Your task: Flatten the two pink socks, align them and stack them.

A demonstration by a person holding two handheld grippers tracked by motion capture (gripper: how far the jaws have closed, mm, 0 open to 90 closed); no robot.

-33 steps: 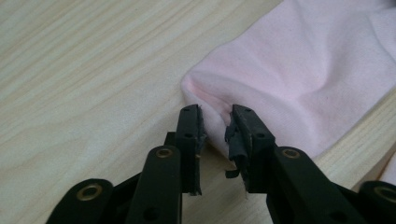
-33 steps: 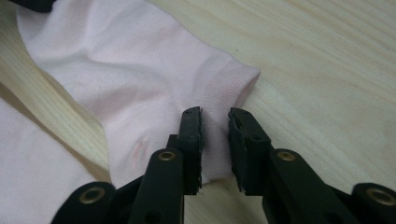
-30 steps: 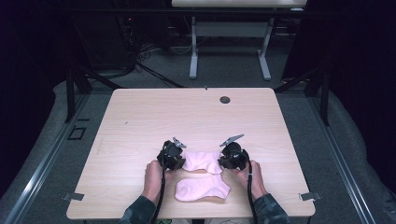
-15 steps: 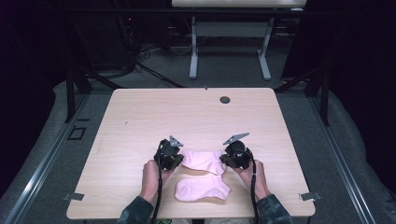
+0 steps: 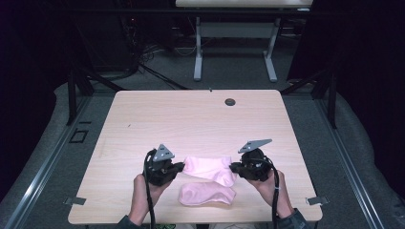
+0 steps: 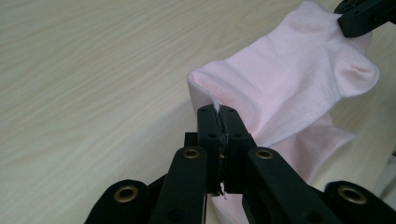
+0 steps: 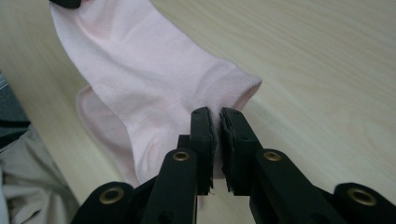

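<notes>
A pale pink sock [image 5: 207, 167] hangs stretched above the wooden table [image 5: 191, 119] between my two grippers. My left gripper [image 5: 181, 166] is shut on one end of it; in the left gripper view the jaws [image 6: 218, 112] pinch the sock's [image 6: 285, 79] edge. My right gripper [image 5: 232, 167] is shut on the other end; in the right gripper view the jaws [image 7: 217, 116] clamp the cuff of the sock [image 7: 154, 79]. A second pink sock [image 5: 206, 194] lies flat on the table just below the held one, near the front edge.
A dark round grommet hole [image 5: 230, 101] sits near the table's far edge. Beyond the table stands another table's white legs [image 5: 197, 52] on a grey floor. The person's hands come in at the table's front edge.
Both grippers have risen and moved apart, lifting the upper sock off the table and pulling it taut between them. The lower sock has not moved.
</notes>
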